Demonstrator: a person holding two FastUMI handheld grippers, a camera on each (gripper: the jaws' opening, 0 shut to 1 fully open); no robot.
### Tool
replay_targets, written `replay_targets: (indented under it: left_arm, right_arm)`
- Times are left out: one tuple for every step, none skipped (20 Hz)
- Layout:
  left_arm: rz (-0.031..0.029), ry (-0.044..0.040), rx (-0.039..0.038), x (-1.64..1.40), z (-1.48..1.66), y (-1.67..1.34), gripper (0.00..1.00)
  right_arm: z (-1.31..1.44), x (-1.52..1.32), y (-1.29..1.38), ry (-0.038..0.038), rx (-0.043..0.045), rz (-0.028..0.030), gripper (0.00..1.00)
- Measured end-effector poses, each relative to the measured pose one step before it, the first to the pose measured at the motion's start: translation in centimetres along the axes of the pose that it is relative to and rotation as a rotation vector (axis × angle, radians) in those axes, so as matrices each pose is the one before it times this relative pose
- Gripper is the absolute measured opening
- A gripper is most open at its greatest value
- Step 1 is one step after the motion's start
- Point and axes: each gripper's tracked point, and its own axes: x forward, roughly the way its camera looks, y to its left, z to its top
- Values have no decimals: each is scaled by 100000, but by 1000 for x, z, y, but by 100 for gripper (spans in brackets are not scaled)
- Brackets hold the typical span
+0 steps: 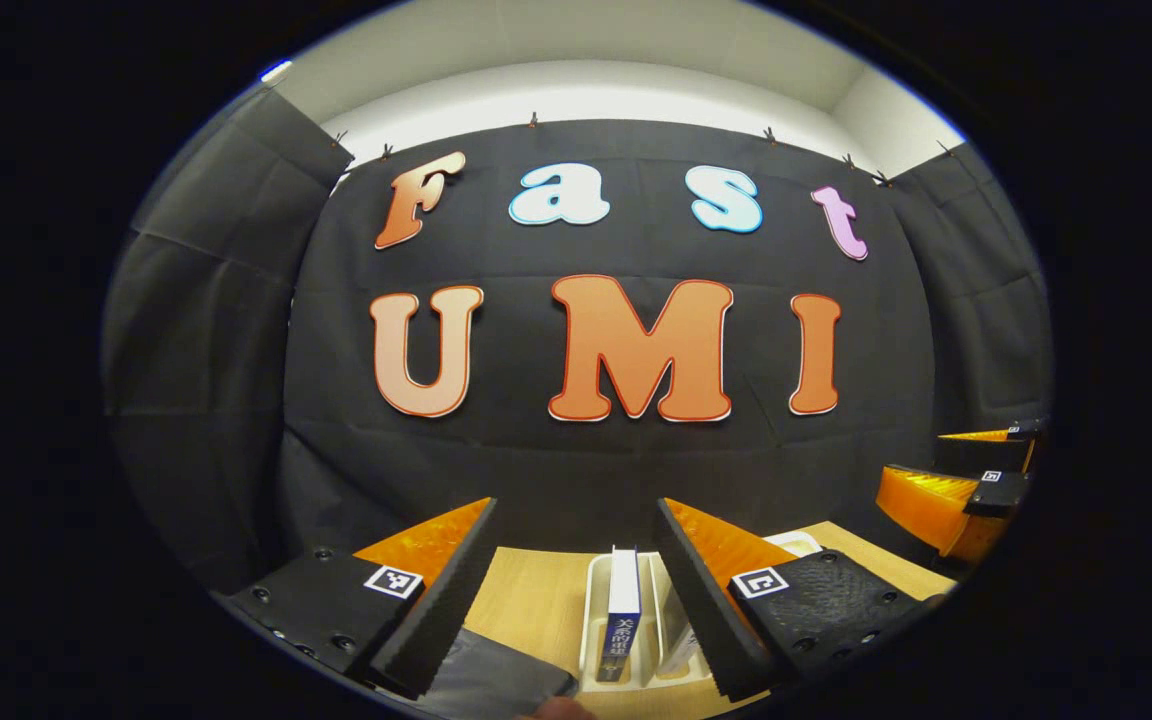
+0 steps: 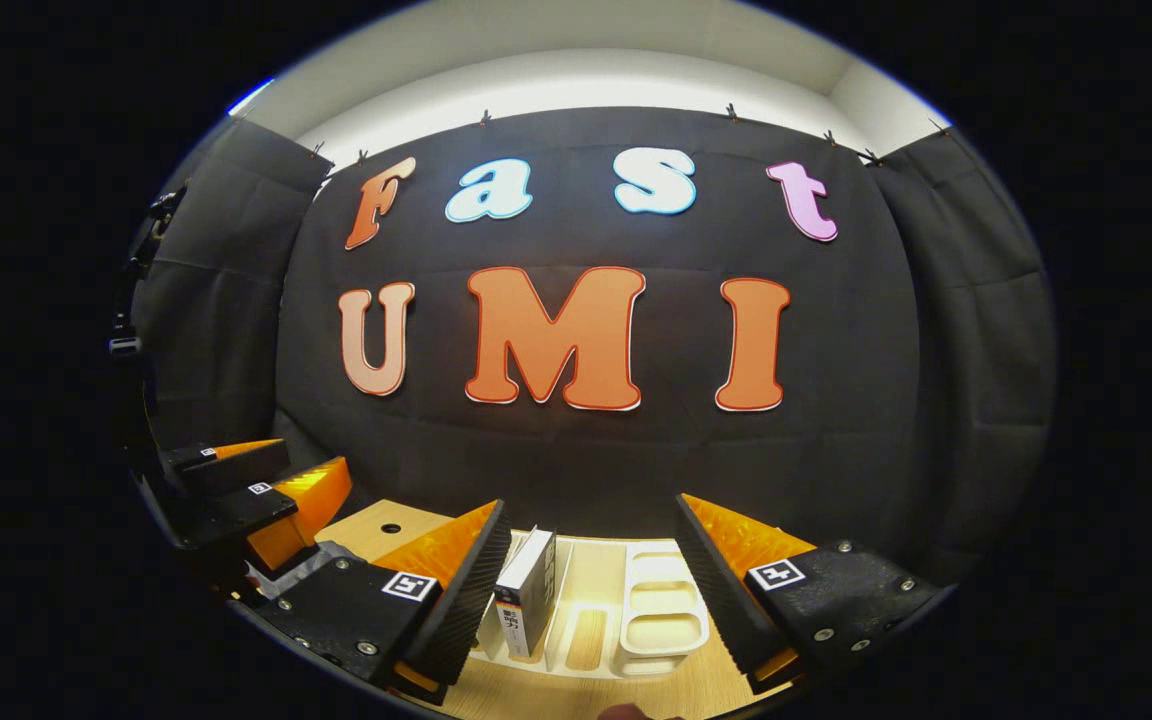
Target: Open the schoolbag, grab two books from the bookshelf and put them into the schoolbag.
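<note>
On the wooden table (image 1: 536, 600), low in the left gripper view, a white slotted bookshelf (image 1: 598, 585) stands with a blue-spined book (image 1: 624, 610) upright in it, and the edge of a second, paler book (image 1: 678, 650) shows just beside it, partly hidden behind a finger. The left gripper (image 1: 576, 600) is held above and short of the rack, its jaws spread wide and holding nothing, with the blue-spined book lying between the two fingers along the line of sight. A dark grey fabric thing (image 1: 496, 680) at the bottom edge may be the schoolbag, but too little of it shows to tell whether it is open. In the right gripper view the same bookshelf (image 2: 656, 610) lies ahead, a book with a dark and white cover (image 2: 526, 600) leaning in its left slots while the right-hand compartments look bare. The right gripper (image 2: 591, 590) also has its jaws wide apart with nothing between the pads. The other gripper shows at the far edge of each view, well apart. Judged from this, the step in hand is the start, before either book is fetched and perhaps before the bag is opened. The next move calls for settling the bag's state, then lowering one gripper squarely over a book's top edge so that both pads close on its covers.
</note>
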Motion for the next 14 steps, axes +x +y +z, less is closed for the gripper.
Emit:
replay_targets:
  left_arm:
    - [973, -160, 1252, -97, 127, 373, 97]
    - [609, -111, 1042, -135, -69, 160, 96]
    - [701, 558, 1189, -269, -112, 143, 96]
    - [968, 633, 1478, -101, -370, 204, 96]
    - [591, 1145, 1957, -81, -537, 127, 96]
    - [1855, 1946, 3101, -256, -909, 367, 96]
    - [1638, 1706, 2903, -6, -862, 438, 96]
    - [190, 2433, 2893, -91, -1264, -361, 100]
    - [631, 2312, 2936, -45, -1204, -162, 97]
    - [229, 2849, 3754, -165, -1464, -215, 97]
    - [685, 2718, 3943, -113, -1343, -288, 97]
    - [596, 2155, 3451, 15, -1370, -306, 97]
    - [472, 2205, 3004, 15, -1152, -455, 97]
    - [867, 2182, 2875, -21, -1345, -488, 97]
  right_arm:
    - [159, 85, -204, -246, -40, 81, 98]
    - [83, 149, -224, -420, -108, -154, 98]
    - [73, 128, -146, -238, -103, 33, 97]
    - [87, 122, -212, -255, 64, 320, 97]
    - [76, 98, -151, -131, -88, 356, 97]
    - [-65, -3, -33, -165, -336, 197, 97]
    - [86, 169, -160, -347, -436, 264, 97]
    - [63, 147, -153, -296, -560, 255, 97]
    - [30, 37, -44, -151, -435, 631, 97]
    - [-111, 71, -16, 156, -513, 674, 97]
    - [-88, 131, -64, 208, -253, 851, 97]
    - [14, -16, -35, -32, -362, 911, 97]
    - [-8, 28, -142, -2, -540, 559, 97]
    - [-144, -65, -191, -68, -710, 625, 97]
